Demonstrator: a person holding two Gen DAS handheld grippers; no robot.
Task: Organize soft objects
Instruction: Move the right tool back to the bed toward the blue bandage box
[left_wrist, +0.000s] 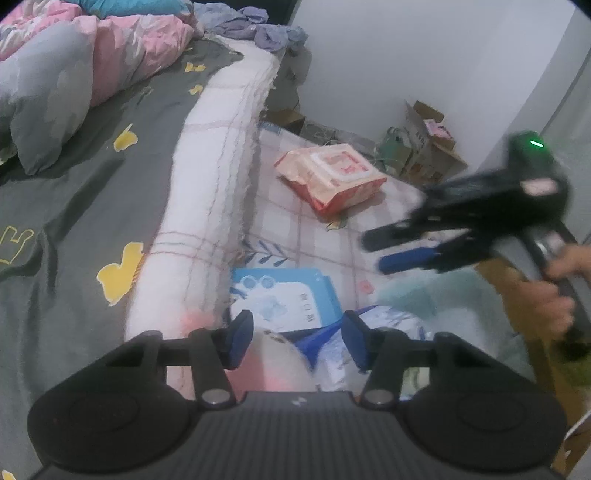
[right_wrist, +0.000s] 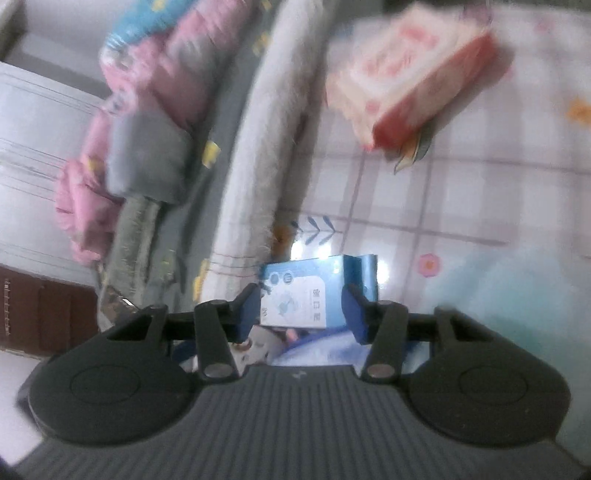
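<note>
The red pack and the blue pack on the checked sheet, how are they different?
The red pack looks fat and puffy; the blue pack looks flatter. The red pack is red and cream with a red-printed label; the blue pack is light blue with a white label. The red pack lies farther out on the checked sheet; the blue pack lies close to the left gripper, beside the rolled blanket. Both rest label-up on that sheet.

1. The rolled white blanket is walling off the left side, running from upper centre to lower centre of the left wrist view.
2. A red wipes pack is lying mid-frame, with bare checked sheet lying open around it.
3. The blue pack is sitting just ahead of the left gripper.
4. The right gripper is occupying the right side, blurred.
</note>
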